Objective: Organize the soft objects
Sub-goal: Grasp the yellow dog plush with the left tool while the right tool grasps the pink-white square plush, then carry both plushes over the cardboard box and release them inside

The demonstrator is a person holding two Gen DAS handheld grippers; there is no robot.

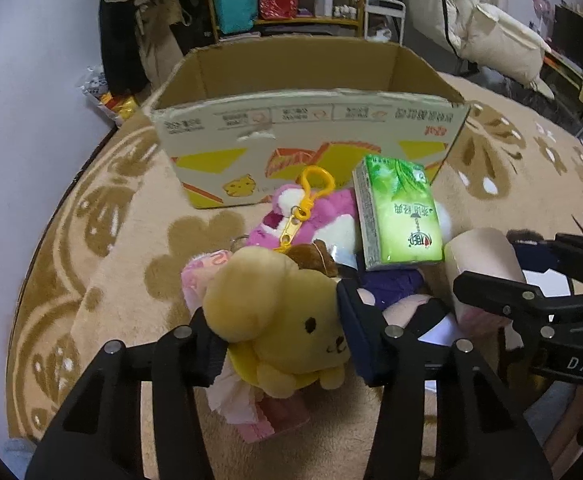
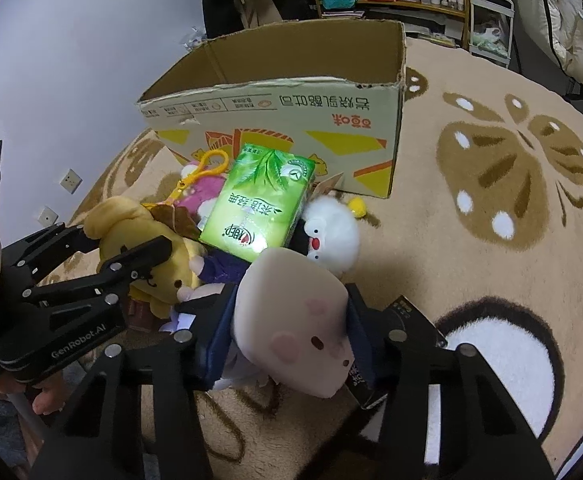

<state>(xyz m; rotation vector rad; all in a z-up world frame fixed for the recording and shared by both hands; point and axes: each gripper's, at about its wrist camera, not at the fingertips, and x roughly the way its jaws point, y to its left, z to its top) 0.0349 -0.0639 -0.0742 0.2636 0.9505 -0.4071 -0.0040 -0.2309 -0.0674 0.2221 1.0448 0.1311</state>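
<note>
Pinched between the left gripper point(image 1: 281, 344) pads, narrowed onto it, is a yellow dog plush point(image 1: 287, 320). Right of it, the right gripper point(image 2: 289, 320) squeezes a pale square plush point(image 2: 291, 320) likewise. Both toys sit in a pile on the rug point(image 2: 471, 240) before the open cardboard box point(image 2: 275, 120), a green tissue pack point(image 2: 259, 204) atop the pile.
</note>
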